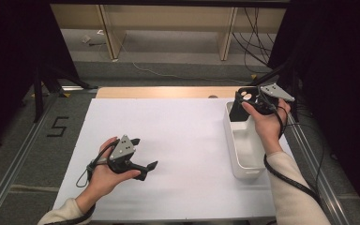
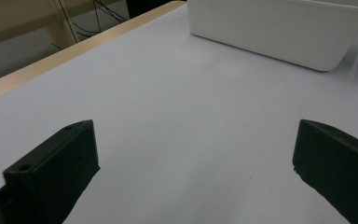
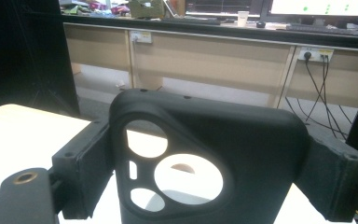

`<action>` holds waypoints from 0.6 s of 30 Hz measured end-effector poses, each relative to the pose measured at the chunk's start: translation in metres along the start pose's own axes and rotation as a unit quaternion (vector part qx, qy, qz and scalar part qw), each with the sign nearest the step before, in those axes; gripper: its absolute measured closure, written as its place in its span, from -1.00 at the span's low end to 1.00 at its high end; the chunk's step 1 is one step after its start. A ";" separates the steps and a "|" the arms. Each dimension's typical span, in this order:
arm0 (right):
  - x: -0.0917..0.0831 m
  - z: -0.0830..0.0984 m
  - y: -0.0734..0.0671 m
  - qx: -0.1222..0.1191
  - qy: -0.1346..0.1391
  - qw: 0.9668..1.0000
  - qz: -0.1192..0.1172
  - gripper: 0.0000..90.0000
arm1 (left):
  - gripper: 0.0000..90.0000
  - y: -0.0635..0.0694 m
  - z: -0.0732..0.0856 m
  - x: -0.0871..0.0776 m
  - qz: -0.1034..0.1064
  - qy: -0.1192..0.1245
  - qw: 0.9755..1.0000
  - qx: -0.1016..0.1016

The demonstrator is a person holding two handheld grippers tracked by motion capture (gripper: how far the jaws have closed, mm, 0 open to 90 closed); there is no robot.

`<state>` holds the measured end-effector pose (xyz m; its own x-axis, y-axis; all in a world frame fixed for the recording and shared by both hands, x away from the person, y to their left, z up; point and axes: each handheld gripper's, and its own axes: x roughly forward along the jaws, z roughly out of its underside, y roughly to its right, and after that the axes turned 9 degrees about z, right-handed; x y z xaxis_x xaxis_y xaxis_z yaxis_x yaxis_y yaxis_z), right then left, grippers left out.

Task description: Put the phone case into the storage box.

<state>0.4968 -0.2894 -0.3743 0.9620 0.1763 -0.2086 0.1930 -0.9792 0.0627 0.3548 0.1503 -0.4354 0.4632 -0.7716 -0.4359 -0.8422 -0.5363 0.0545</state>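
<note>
One black phone case (image 3: 205, 158) sits clamped in the right gripper (image 1: 255, 101) over one white bin (image 1: 243, 145); left gripper (image 1: 138, 154) gapes wide, near-left.

A lab or test room set up for recording. A white-topped table (image 1: 178, 140) sits inside a metal rail frame (image 1: 9, 173) with black curtains (image 1: 9, 51) at both sides. Loose cables (image 1: 255, 37) trail along the floor, wall sockets (image 3: 316, 54) line pale wooden benches (image 3: 205, 60), and lit computer monitors (image 3: 319, 7) stand behind.
</note>
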 end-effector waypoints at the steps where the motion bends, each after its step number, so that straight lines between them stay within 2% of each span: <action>1: 0.001 0.000 0.000 0.000 0.000 1.000 0.000 -0.66 | -1.00 0.000 0.000 0.000 0.000 0.000 1.000 0.000; 18: 0.007 0.002 0.000 -0.003 -0.010 1.000 0.003 -0.66 | -1.00 0.000 0.000 0.000 0.000 -0.001 1.000 -0.001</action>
<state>0.5034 -0.2884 -0.3778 0.9589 0.1684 -0.2284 0.1888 -0.9795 0.0706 0.3550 0.1501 -0.4357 0.4624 -0.7715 -0.4369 -0.8419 -0.5366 0.0565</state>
